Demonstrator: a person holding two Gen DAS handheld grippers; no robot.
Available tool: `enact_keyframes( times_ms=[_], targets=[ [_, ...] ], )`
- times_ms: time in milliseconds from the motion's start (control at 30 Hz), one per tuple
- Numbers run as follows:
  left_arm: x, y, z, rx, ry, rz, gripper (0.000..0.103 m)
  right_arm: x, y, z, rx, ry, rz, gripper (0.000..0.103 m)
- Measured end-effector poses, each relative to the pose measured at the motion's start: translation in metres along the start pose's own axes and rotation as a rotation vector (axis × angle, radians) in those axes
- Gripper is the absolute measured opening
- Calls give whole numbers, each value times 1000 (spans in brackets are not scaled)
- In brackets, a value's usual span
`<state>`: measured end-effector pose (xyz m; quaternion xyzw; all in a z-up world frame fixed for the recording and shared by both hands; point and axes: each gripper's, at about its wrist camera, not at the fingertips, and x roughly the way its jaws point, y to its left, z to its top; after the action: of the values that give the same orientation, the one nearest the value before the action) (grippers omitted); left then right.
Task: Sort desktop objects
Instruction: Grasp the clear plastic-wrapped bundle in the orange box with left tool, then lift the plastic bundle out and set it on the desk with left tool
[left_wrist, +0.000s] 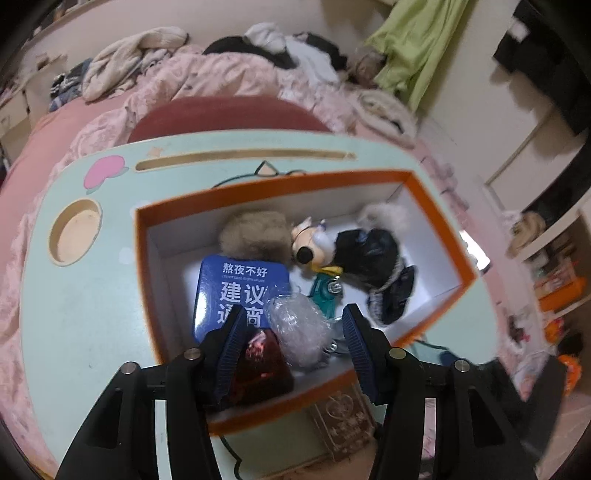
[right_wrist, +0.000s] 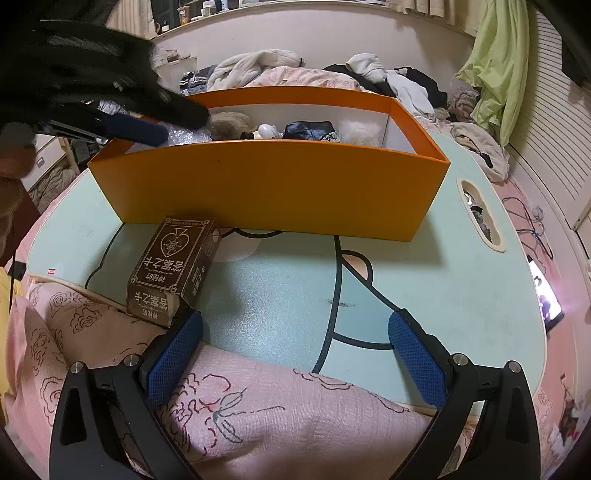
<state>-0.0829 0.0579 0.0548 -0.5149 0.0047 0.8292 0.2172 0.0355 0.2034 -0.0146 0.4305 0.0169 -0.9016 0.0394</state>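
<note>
Behind your tabletop (right_wrist: 424, 280), the orange box (right_wrist: 273, 184) is nearly full; both fingers released, brown carton (right_wrist: 173, 266) remains.

orange box (right_wrist: 269, 184) on mint table (right_wrist: 461, 288) — brown carton (right_wrist: 173, 266) beside it

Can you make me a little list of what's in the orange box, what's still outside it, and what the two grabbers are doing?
container: orange box on the mint lap table
inside box: blue tin, bubble-wrap bundle, brown fluffy ball, white fluffy ball, small toy figure, dark cloth
still outside: brown card box, in front of the orange box
left gripper: open, over the box, bubble wrap between its jaws
right gripper: open, empty, over the table's near edge
</note>
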Motion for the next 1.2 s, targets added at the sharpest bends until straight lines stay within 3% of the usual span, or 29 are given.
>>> enact_keyframes(
  times_ms=[33, 67, 233, 467, 633, 733, 900, 967, 1033, 1100, 1133, 1200],
  targets=[
    [3, -5, 0, 29, -15, 50, 39, 0, 0, 0, 0, 0, 0, 100],
    [4, -7, 0, 51, -30, 48, 22, 0, 0, 0, 0, 0, 0, 100],
    [6, -4, -2, 28, -66, 3, 12, 0, 0, 0, 0, 0, 0, 101],
    [-66, 7, -12, -8, -293, -170, 11, 0, 1, 0, 1, 0, 0, 101],
    [-115, 18, -42, -48, -387, -296, 11, -1, 0, 0, 1, 0, 0, 101],
    [-107, 29, -63, -74, -367, -299, 11, -1, 1, 0, 1, 0, 0, 101],
    [-32, 42, -83, -118, -210, -214, 11, -1, 2, 0, 1, 0, -1, 101],
    [-11, 40, -83, -109, -187, -182, 11, -1, 2, 0, 2, 0, -1, 101],
    [1, 38, -81, -117, -210, -164, 16, -1, 1, 0, 2, 0, -1, 101],
    [2, 38, -80, -125, -211, -146, 41, -1, 2, 0, 2, -1, -1, 101],
    [-1, 39, -81, -128, -220, -143, 48, -1, 1, 0, 3, -1, -1, 101],
    [-15, 41, -88, -131, -283, -141, 69, -1, 3, 0, 2, -1, -1, 101]
  ],
)
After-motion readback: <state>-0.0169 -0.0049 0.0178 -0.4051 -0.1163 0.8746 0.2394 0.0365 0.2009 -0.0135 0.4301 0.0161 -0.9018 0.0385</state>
